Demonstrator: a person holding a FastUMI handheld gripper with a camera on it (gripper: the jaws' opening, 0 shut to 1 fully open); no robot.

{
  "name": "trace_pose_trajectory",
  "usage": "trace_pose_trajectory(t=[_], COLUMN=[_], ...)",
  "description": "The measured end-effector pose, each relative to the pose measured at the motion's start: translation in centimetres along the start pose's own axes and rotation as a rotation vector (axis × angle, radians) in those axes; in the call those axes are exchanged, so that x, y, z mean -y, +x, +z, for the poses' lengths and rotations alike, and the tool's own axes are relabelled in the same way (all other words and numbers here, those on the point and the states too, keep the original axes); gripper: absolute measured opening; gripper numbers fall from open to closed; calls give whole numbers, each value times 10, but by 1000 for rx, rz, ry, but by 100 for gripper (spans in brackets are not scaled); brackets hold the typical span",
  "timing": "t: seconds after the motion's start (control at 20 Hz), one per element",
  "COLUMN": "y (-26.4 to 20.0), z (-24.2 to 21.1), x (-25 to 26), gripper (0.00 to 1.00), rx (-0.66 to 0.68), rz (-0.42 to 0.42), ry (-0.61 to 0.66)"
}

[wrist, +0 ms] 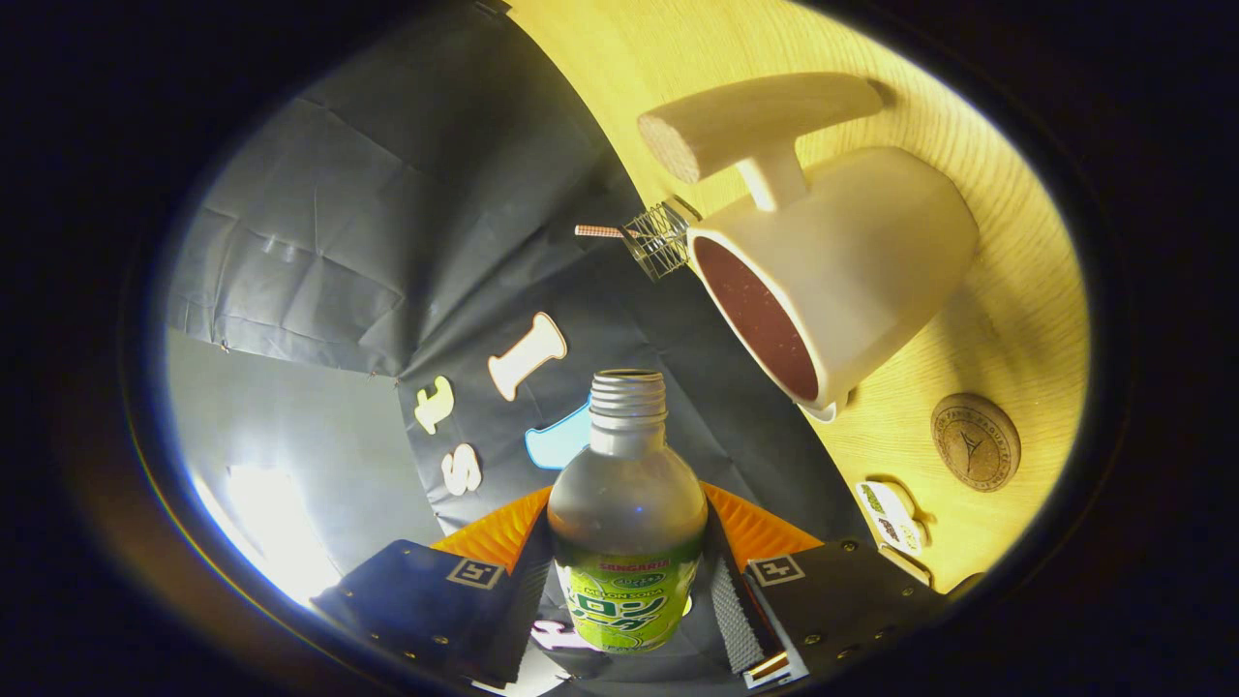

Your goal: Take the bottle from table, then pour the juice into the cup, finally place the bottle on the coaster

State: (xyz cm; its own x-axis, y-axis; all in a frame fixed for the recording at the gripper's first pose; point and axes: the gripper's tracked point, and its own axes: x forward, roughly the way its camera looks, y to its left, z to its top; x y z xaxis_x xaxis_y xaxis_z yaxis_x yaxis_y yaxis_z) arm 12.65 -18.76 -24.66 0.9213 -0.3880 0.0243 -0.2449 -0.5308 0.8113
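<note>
My gripper (627, 581) is shut on the bottle (627, 523), a silvery bottle with a green label and an uncapped threaded neck, standing between the two fingers. The whole view is rolled, so the wooden table (1007, 319) runs up the right side. Beyond the bottle's mouth stands a white cup (842, 271) with a thick wooden-looking handle (755, 121); its dark reddish inside faces the bottle. A round brown coaster (976, 441) lies on the table past the cup's base, beside the right finger.
A small wire whisk-like tool (653, 237) lies on the table behind the cup's rim. A small white packet with green print (891, 513) lies near the right finger. The black cloth wall rises behind the table's edge.
</note>
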Motion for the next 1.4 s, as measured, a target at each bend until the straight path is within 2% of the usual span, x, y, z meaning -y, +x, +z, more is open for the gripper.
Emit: trace_pose_trajectory(t=[0.35,0.75,1.2,1.4], y=[0,1,-7,-9], z=[0,-8,-13,-17], x=[-2,1,-15,-18], gripper=[76,77,77,77], rx=[-10,-93,-155,-170], rz=[-8,-77,-176,-249], ry=[-67,-399,-886,-1211])
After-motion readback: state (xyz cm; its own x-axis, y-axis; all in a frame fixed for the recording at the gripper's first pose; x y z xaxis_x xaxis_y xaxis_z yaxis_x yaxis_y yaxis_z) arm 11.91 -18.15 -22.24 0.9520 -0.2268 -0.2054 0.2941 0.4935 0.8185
